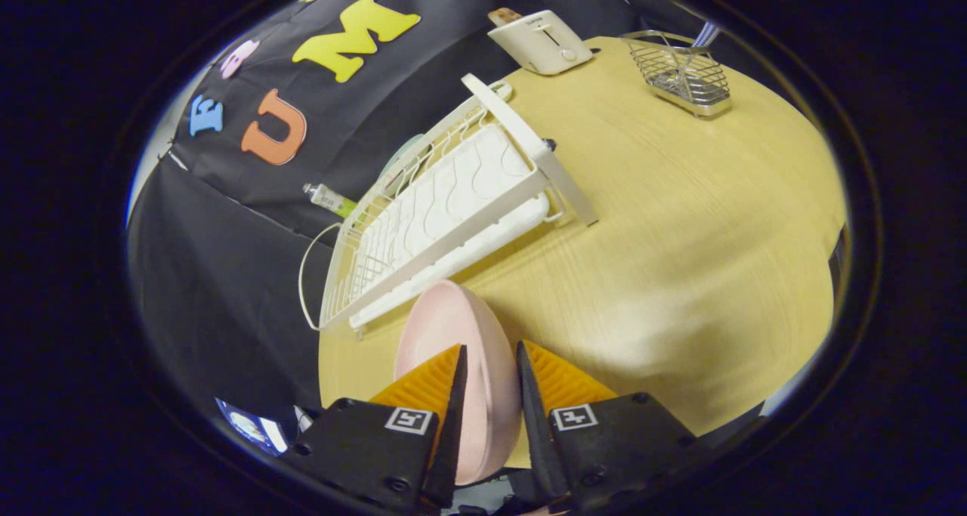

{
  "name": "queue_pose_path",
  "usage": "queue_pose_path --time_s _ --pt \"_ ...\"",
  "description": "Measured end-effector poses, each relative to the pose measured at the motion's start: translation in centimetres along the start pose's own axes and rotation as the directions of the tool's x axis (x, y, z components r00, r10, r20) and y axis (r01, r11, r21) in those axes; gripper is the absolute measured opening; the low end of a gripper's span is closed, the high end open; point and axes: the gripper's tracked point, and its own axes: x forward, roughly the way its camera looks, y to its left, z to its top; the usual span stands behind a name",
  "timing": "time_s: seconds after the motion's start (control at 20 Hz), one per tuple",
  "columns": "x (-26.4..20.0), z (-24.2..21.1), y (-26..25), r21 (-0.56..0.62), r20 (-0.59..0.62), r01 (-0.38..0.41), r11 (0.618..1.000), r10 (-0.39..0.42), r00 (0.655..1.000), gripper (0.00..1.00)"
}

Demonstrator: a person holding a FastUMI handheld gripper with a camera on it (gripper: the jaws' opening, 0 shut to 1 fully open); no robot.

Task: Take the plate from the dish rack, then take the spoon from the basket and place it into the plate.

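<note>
I see the plate [461, 350] between my gripper [491, 372] fingers, the dish rack [446, 214] just beyond, and the toaster [540, 41] and basket [680, 74] far right on the table [680, 236].

Tongs [491, 365] clamp pink plate [453, 335] beside dish rack [446, 214].

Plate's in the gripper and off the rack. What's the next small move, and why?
Probably lower the pink plate, clamped on edge in the gripper, flat onto the bare table beside the dish rack; the spoon waits in the basket beyond.
</note>
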Motion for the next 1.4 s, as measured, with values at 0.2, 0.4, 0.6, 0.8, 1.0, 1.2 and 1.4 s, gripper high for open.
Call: queue_pose_path --time_s 0.2,0.4,0.6,0.8,1.0,1.2,1.4 --pt "-0.2 0.3 0.2 -0.031 0.019 -0.005 0.999 0.006 1.000 0.47" --pt "-1.8 1.2 0.1 -0.132 0.099 0.023 0.991 -0.010 0.995 0.54" --pt "-4.5 2.7 -0.4 -0.239 0.222 0.093 0.967 -0.039 0.974 0.66" --pt "-8.4 5.3 -1.8 -0.331 0.414 0.218 0.918 -0.067 0.908 0.75" --pt "-13.4 8.1 -3.2 -0.395 0.624 0.379 0.837 -0.059 0.780 0.80" --pt "-18.0 10.7 -5.5 -0.357 0.779 0.513 0.781 -0.055 0.625 0.81" --pt "-19.9 12.8 -9.3 -0.317 0.820 0.553 0.771 -0.070 0.568 0.96"
